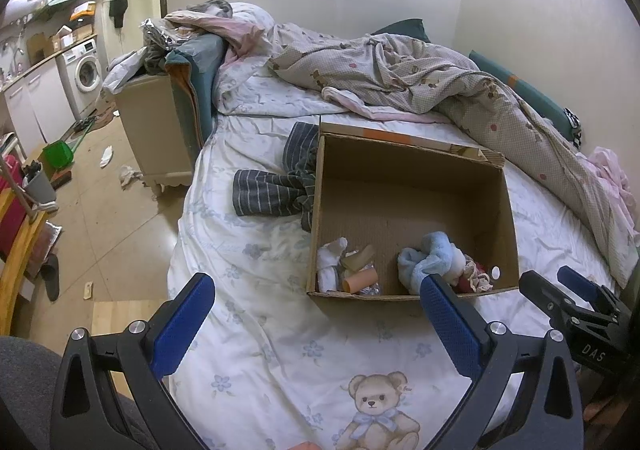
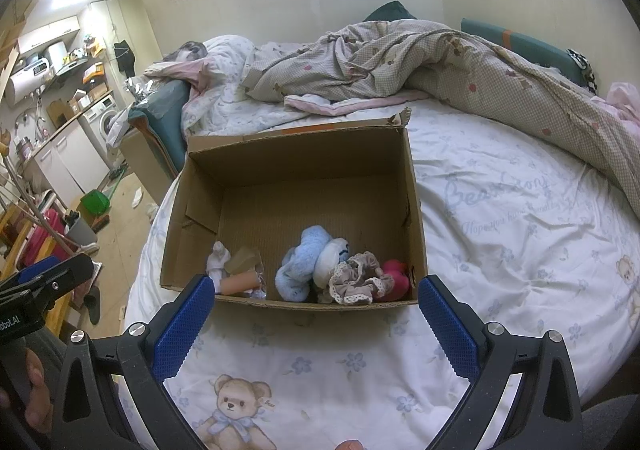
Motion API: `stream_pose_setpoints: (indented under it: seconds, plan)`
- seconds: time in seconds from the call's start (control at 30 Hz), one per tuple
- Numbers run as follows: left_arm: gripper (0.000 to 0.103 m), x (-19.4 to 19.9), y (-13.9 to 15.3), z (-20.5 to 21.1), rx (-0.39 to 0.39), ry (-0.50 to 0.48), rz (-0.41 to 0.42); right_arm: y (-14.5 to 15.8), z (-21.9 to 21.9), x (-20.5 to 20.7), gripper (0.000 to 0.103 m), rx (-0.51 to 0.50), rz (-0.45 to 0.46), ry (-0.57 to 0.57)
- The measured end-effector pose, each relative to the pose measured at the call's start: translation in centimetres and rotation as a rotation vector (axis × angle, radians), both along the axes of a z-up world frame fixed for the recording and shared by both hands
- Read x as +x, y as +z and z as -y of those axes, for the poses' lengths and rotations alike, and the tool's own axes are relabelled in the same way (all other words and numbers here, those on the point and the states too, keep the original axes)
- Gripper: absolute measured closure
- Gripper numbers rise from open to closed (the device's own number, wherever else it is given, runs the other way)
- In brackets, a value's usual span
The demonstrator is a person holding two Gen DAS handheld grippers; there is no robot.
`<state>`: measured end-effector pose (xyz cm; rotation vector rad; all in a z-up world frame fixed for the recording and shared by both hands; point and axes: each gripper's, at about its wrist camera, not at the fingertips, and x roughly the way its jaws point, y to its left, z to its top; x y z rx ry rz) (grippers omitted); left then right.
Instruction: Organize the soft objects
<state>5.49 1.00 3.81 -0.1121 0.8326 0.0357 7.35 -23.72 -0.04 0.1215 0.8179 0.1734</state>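
An open cardboard box (image 1: 408, 170) (image 2: 296, 154) stands on the bed. Inside lie a light blue fluffy cloth (image 1: 426, 260) (image 2: 302, 258), a lace-trimmed cloth (image 2: 356, 278), a red soft item (image 2: 396, 276), white socks (image 1: 330, 262) (image 2: 218, 260) and a peach roll (image 1: 360, 280) (image 2: 238, 284). A dark striped garment (image 1: 280, 178) lies on the sheet left of the box, seen only in the left wrist view. My left gripper (image 1: 316, 298) is open and empty, just in front of the box. My right gripper (image 2: 316, 304) is open and empty at the box's near wall.
A crumpled checked duvet (image 1: 440, 78) (image 2: 440, 54) lies behind and right of the box. The bed's left edge drops to a floor with litter and a green dustpan (image 1: 60, 154). A nightstand (image 1: 156, 122) stands by the headboard. The right gripper shows in the left wrist view (image 1: 568, 290).
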Motion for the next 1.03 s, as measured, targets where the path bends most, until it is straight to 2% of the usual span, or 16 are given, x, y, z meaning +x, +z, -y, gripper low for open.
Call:
stream_pose_setpoints:
  seconds: [1.03]
  plan:
    - [0.000, 0.26, -0.54, 0.51, -0.009, -0.009, -0.018, 0.40, -0.30, 0.16, 0.000, -0.001, 0.011, 0.017]
